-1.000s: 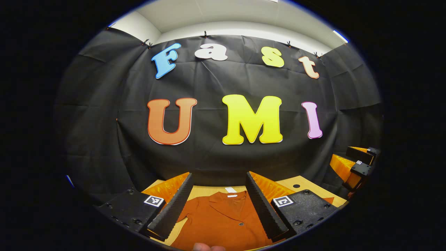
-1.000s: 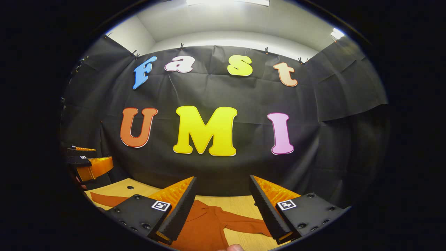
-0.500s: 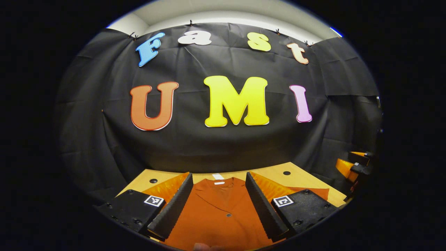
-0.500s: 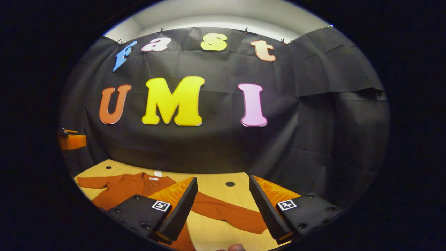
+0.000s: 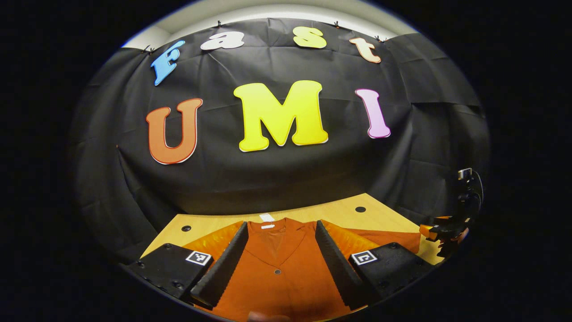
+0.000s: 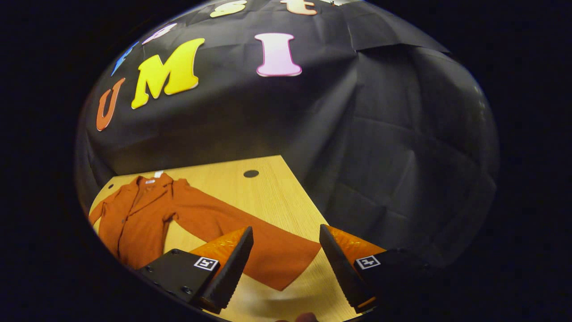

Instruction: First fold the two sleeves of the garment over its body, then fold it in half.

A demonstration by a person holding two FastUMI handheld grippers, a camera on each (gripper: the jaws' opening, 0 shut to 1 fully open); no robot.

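Biggest change from a second ago: both cameras have tipped downward, so a lot more of the wooden table [image 6: 277, 197] shows where the black cloth wall [image 6: 402, 147] took up most of the picture before. The right gripper view has also swung off to the right, and the wall's corner crease now runs down the middle of it.

The rust-orange garment [image 6: 134, 219] lies flat on the table, collar at the far edge with a small white tag, button front facing up. A second ago the right gripper view caught just a strip of it; now the whole right sleeve [image 6: 250, 246] is visible, stretched out unfolded toward the near right, its cuff end lying between the right gripper's fingers. The right gripper [image 6: 286, 264] has its fingers spread apart above that cuff, gripping nothing.

In the left gripper view the left gripper [image 5: 279, 264] hangs over the garment's [image 5: 281, 277] chest, fingers wide apart and empty, collar and one button framed between them. The sleeve [image 5: 389, 239] runs off right, and the other gripper [image 5: 442, 230] shows small at the far right edge, lower than it was a second ago.

Table is light wood with small dark round holes [image 6: 251, 173] near the far edge. A pale ceiling strip [image 5: 277, 11] sits above the cloth.
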